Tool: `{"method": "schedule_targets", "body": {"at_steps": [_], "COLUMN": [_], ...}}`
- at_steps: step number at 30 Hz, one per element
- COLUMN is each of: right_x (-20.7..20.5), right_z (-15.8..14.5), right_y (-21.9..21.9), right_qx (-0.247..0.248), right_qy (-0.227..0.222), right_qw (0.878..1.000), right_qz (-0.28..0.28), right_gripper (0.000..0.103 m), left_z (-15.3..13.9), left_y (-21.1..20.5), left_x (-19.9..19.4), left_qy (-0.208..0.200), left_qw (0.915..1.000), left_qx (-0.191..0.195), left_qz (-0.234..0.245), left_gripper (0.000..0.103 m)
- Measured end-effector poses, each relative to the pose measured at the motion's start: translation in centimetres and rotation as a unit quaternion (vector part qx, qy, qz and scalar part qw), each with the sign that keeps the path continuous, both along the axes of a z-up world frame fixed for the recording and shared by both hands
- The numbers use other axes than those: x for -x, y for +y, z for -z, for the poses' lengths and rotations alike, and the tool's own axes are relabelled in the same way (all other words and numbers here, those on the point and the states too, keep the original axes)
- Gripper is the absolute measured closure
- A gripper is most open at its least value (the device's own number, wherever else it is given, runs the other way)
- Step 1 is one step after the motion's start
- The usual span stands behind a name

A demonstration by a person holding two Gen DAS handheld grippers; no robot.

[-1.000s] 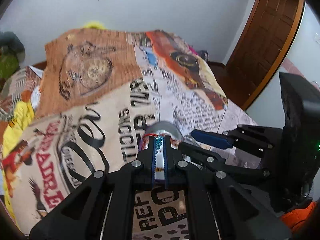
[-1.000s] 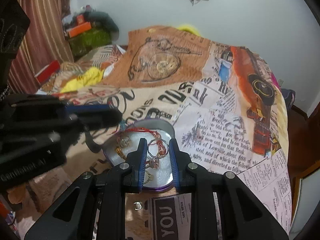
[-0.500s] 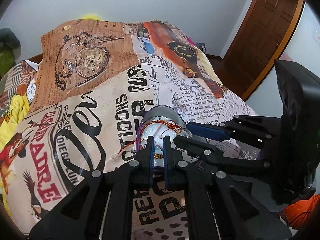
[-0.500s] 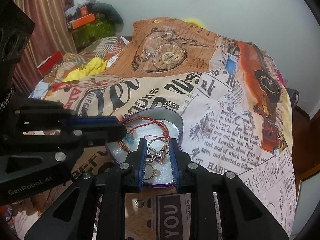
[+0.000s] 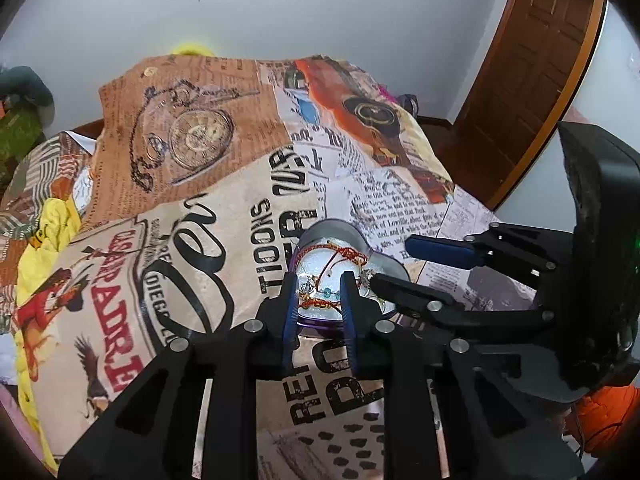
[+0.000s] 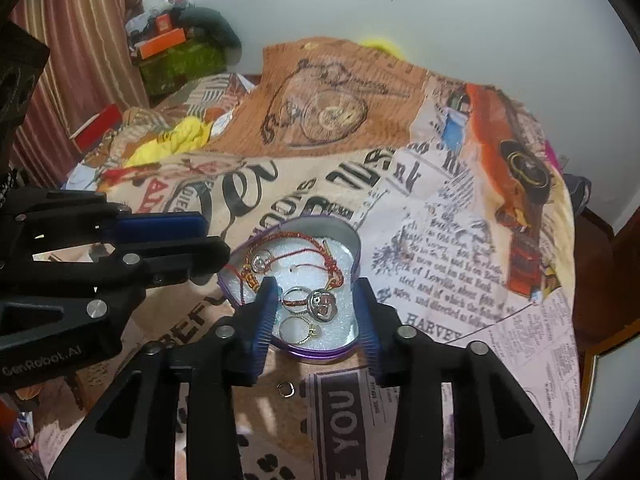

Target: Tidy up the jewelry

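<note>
Through my left camera I see my left tongs [image 5: 318, 300] partly open, with nothing held between the blue pads [image 5: 289, 320]. The tips sit just over the near edge of the tin [image 5: 340, 236], a little heart-shaped one with a purple rim. The tin rests on the bed cover [image 5: 192, 248], near the cover's right edge and closer to the near end. Inside the tin a red string bracelet [image 5: 344, 254] lies on white padding. A second red bracelet [image 5: 320, 302] with a blue bead shows between my pads, but I cannot tell if a pad touches it. My right tongs [image 5: 400, 260] reach in from the right side, one blue finger above the tin's right edge and one black finger over it.

Through my right camera I see my right tongs [image 6: 316, 304] wide open and holding nothing. The two fingers stand on either side of the tin's [image 6: 344, 236] near half, one by each wall. Between them lie three rings on the padding: a silver ring [image 6: 296, 300], a ring with a heart stone [image 6: 322, 304] touching it, and a thin gold ring [image 6: 296, 330] just nearer to me. The red bracelet [image 6: 316, 248] curls along the far side. A small square ring [image 6: 286, 389] lies on the cover, just outside the tin's near edge. My left tongs [image 6: 208, 236] come in from the left, tips by the tin's left wall, a little apart, nothing in them.
</note>
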State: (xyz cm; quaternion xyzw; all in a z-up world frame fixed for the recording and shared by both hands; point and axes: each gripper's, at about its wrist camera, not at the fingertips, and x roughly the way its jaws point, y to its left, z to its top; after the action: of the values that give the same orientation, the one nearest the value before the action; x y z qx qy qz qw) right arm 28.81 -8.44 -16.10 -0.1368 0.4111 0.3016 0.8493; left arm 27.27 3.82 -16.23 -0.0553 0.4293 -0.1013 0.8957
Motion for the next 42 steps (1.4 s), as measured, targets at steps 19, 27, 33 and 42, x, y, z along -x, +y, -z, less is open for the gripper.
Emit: {"method": "schedule_targets", "body": {"at_steps": [19, 27, 33, 42], "right_x": [10.8, 18.3, 21.4, 23.3], "right_z": [-15.2, -19.7, -20.7, -20.3], "right_y": [-6.1, -8.7, -9.6, -9.8], "right_qx": [-0.116, -0.185, -0.211, -0.212], "right_qy": [-0.196, -0.286, -0.323, -0.352], "right_qw": [0.971, 0.935, 0.915, 0.897], "right_qz": [0.068, 0.097, 0.121, 0.164], "right_gripper": [0.067, 0.067, 0.066, 0.016], "left_z": [-14.7, -19.0, -20.3, -20.1], "left_y": [-1.7, -3.8, -3.8, -4.2], "left_x": [11.5, 18.9, 22.8, 24.9], "left_qy": [-0.206, -0.315, -0.364, -0.389], "left_qw": [0.9767, 0.9455, 0.9262, 0.9139], "left_qx": [-0.020, -0.030, -0.019, -0.032], "left_qz": [-0.056, -0.076, -0.098, -0.112], "left_gripper": [0.063, 0.056, 0.041, 0.008]}}
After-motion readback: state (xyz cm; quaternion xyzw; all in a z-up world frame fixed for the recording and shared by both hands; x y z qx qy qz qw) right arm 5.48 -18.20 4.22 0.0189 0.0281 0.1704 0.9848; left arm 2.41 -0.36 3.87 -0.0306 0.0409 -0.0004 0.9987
